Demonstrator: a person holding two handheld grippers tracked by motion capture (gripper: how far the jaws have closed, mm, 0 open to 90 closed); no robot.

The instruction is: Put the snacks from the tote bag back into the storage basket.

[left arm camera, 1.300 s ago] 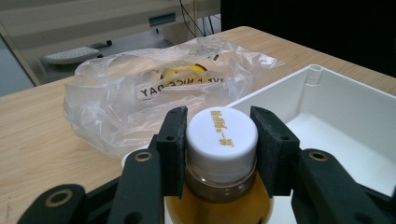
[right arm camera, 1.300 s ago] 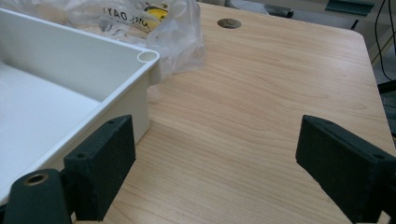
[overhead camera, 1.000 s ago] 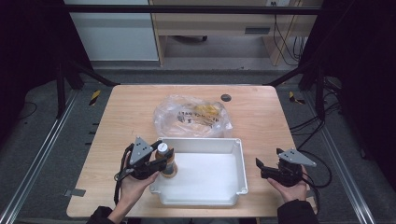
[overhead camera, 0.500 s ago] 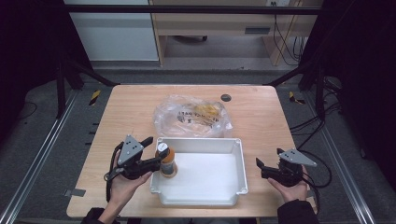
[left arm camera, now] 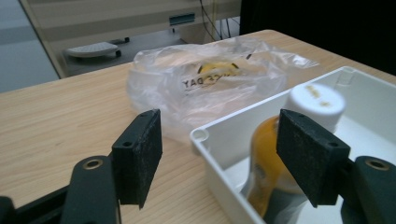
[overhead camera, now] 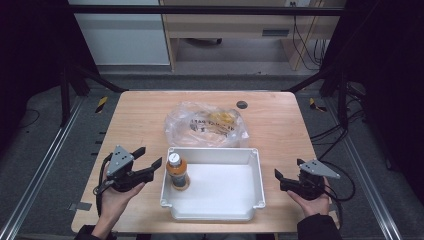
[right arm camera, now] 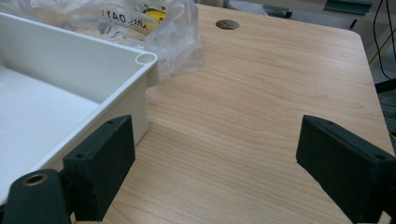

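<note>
I am holding the left gripper (overhead camera: 150,161) just off the left wall of a white bin (overhead camera: 252,165), which is sitting near the front edge of the wooden table (overhead camera: 140,115). Its jaws have just been opening and are standing wide with nothing between the pads. An orange juice bottle (overhead camera: 176,171) with a white cap is standing upright inside the bin, in its left rear corner, close against the left wall. In the left gripper view, the bottle (left arm camera: 275,154) is showing past the bin's corner, free of the pads. A clear plastic bag (overhead camera: 206,123) is lying just behind the bin's rear wall. I am resting the right gripper (overhead camera: 286,176) near the table's front right corner, beside the bin's right wall, jaws spread wide over bare wood.
</note>
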